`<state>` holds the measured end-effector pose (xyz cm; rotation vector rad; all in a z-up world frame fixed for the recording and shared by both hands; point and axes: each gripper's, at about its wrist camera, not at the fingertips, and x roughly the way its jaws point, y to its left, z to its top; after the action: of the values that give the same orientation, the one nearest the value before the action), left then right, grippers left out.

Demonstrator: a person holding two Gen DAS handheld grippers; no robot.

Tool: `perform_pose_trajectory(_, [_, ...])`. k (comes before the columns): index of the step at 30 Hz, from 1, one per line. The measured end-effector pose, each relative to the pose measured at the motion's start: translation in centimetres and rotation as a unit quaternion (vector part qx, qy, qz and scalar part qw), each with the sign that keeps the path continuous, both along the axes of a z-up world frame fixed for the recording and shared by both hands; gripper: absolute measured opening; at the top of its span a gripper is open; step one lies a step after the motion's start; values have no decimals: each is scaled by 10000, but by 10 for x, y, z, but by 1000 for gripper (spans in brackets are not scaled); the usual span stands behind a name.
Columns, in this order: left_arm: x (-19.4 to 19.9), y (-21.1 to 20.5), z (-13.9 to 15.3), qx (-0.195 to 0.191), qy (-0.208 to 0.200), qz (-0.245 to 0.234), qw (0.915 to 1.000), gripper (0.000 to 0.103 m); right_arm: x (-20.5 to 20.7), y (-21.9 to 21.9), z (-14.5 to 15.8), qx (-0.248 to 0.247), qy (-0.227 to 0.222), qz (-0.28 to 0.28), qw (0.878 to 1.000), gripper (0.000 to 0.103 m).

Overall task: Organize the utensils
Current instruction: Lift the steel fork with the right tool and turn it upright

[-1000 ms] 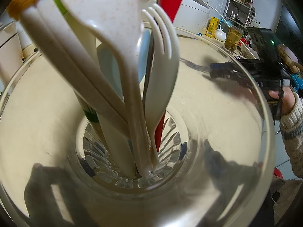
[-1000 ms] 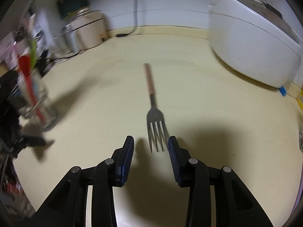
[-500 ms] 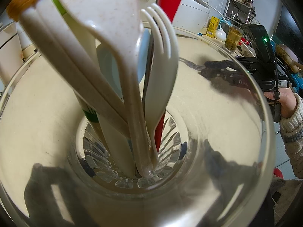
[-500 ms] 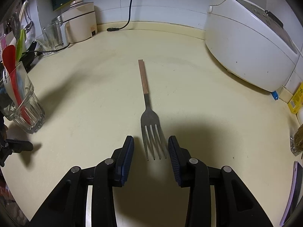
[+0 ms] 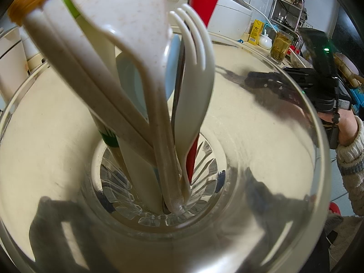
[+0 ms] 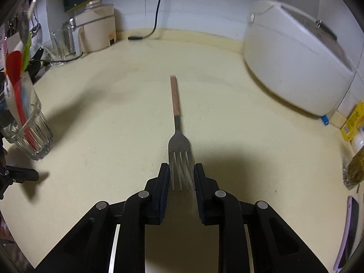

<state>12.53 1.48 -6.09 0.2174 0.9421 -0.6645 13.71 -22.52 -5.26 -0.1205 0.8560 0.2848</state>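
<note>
A metal fork [image 6: 179, 145] with a brown handle lies on the cream counter [image 6: 113, 125], tines toward me. My right gripper [image 6: 181, 170] is closing, and the tines sit between its blue pads with thin gaps on both sides. The same gripper [image 5: 257, 79] shows at the right of the left wrist view, held by a hand in a knit sleeve. A ribbed glass [image 6: 34, 136] at the left holds a red spatula, white plastic spoons and a white fork [image 5: 193, 86]. The left gripper straddles that glass [image 5: 273, 182]; one finger [image 6: 20, 175] shows beside it, and I cannot tell whether the pads press it.
A white rice cooker [image 6: 295, 68] stands at the right rear. A cream appliance [image 6: 95, 31] and a glass jug stand at the back left, with a black cable along the wall. A yellow carton [image 6: 355, 122], a glass of tea [image 5: 281, 47] and a phone [image 6: 348, 227] line the right edge.
The right gripper moved in over the fork's tines and its jaws narrowed around them. The glass and the left gripper stayed still.
</note>
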Motion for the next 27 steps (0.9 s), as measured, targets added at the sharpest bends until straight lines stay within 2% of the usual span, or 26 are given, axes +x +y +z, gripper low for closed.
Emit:
perform_pose_trajectory(6, [0, 0, 0, 2, -3, 1, 10000, 100, -26, -4, 20, 298, -445, -57, 9985, 22])
perform_pose_trajectory(17, [0, 0, 0, 5, -3, 0, 10000, 100, -48, -6, 82, 669, -1245, -30, 9900, 19])
perform_pose_trajectory(22, [0, 0, 0, 5, -3, 1, 10000, 100, -46, 0, 97, 740, -1419, 63, 9871, 18])
perform_pose_trajectory(27, [0, 0, 0, 6, -2, 1, 10000, 100, -39, 10, 99, 821, -1373, 205, 9869, 18])
